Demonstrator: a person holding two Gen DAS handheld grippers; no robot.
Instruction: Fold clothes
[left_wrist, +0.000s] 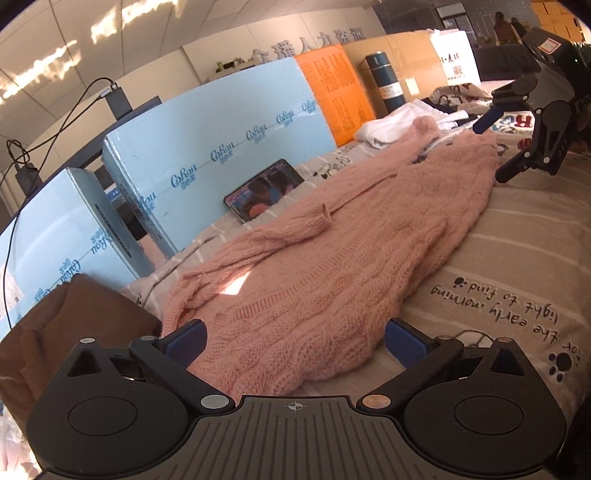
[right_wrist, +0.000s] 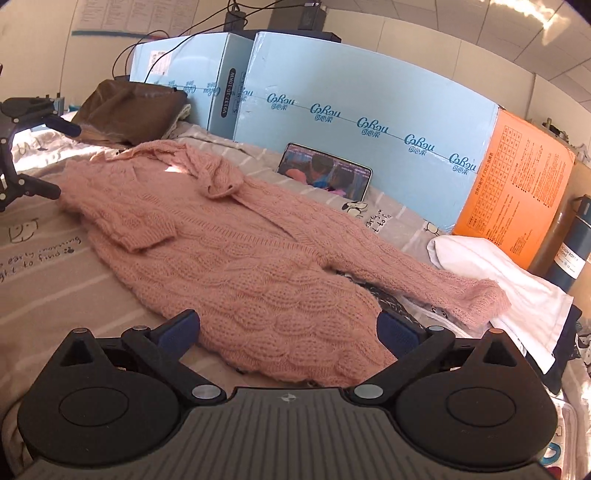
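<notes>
A: Left gripper (left_wrist: 293, 341) first. Jaws spread wide, nothing between them. The blue pads (left_wrist: 406, 341) sit either side of the near end of the pink knitted sweater (left_wrist: 332, 236), just above or at the knit; contact I cannot confirm

B: Right gripper (right_wrist: 286, 328) the same: wide apart, holding nothing, fingers straddling the opposite end of the sweater. Each gripper shows in the other's view, at the far end of the garment, also spread

A: Where does the sweater lie?

B: Flat along the bed (left_wrist: 517, 236), on the printed sheet, running lengthways between the two grippers. One sleeve (left_wrist: 295, 225) is laid over the body, cuff near the middle. The other sleeve (right_wrist: 424, 273) trails off to the right in the right wrist view, its cuff resting on a white garment (right_wrist: 517, 288)

A: Step in hand, by my reading: garment spread, fold just beginning or partly made, both grippers positioned for a fresh pinch

B: Next move likely calls for closing on the knit edge at each end together, then lifting evenly. Loose cable knit will sag and stretch, so take a deep bite

A: Beyond: phone (right_wrist: 325, 171) propped on blue cartons (right_wrist: 369, 107), brown garment (right_wrist: 129, 103) far left
</notes>
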